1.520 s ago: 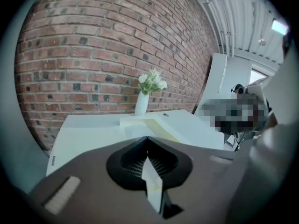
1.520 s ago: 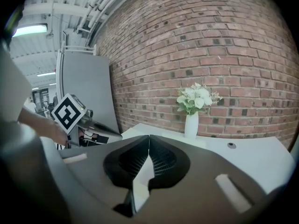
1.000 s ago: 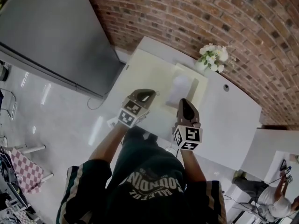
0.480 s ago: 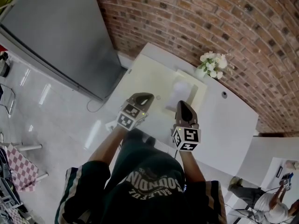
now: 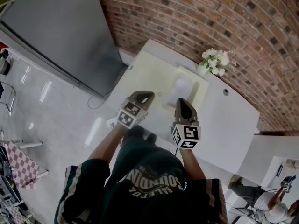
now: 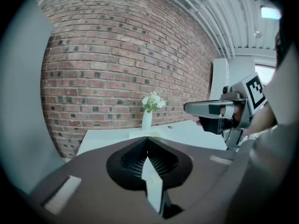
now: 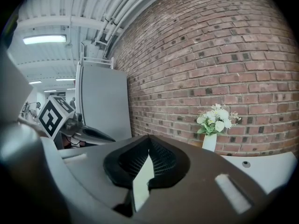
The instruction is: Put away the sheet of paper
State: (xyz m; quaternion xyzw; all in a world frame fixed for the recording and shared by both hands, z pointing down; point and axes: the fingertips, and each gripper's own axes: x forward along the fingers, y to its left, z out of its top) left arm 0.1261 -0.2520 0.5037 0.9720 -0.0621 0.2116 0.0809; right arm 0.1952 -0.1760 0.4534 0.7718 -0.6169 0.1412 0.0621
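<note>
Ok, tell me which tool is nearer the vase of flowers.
Right. The right tool is held short of the vase of flowers, on the person's side of it. The left tool is farther away, off to the left.

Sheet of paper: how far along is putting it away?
Done: nothing visible; the sheet of paper lies on a cream mat on the white table. In hand: nothing; left gripper and right gripper are shut, empty, near the table's edge. Left: grasping and storing the sheet.
</note>
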